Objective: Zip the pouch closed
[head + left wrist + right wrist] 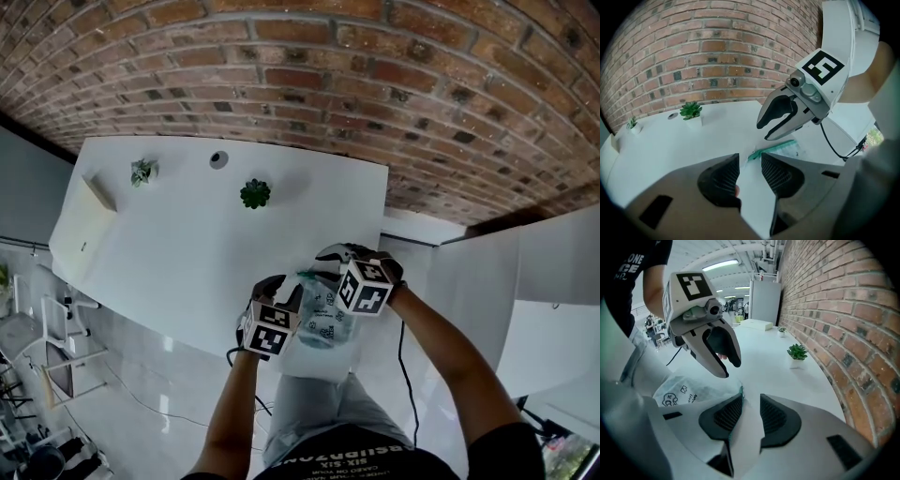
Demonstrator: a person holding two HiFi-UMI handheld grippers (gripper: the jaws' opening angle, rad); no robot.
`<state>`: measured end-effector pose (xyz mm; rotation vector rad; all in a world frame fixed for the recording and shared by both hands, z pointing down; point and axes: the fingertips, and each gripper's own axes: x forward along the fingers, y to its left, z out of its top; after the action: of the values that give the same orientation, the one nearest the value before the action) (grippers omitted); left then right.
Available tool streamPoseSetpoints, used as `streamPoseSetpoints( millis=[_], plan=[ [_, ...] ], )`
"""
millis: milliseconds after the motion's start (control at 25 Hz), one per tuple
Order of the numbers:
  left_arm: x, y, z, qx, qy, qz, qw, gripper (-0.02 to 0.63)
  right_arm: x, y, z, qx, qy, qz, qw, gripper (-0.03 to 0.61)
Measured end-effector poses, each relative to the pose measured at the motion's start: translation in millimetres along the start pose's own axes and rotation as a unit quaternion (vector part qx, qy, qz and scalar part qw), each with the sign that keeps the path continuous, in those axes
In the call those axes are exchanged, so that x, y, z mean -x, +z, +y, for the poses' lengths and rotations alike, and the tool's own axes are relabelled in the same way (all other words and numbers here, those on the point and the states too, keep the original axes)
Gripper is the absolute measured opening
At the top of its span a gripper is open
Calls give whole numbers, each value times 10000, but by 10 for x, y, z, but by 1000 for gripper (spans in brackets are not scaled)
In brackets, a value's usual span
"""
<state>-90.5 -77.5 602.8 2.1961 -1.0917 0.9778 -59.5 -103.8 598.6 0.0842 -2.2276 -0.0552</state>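
The clear pouch lies at the near edge of the white bench, between the two grippers. Its green zip strip is on the far side and runs crosswise from one gripper toward the other. The left gripper has its fingers apart and empty, with the strip's end just ahead. The right gripper also has its fingers apart, and the pouch's zip corner sits at one fingertip, not pinched.

Clear, green-zipped pouch, apparently lying flat
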Motion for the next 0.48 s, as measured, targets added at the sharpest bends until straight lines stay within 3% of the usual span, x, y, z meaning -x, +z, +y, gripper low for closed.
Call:
streamPoseSetpoints(
  millis=[480],
  plan=[
    [-291,-155,63,-521,-168,600,9967,132,-326,-182,9,942,269,653,9930,107]
  ],
)
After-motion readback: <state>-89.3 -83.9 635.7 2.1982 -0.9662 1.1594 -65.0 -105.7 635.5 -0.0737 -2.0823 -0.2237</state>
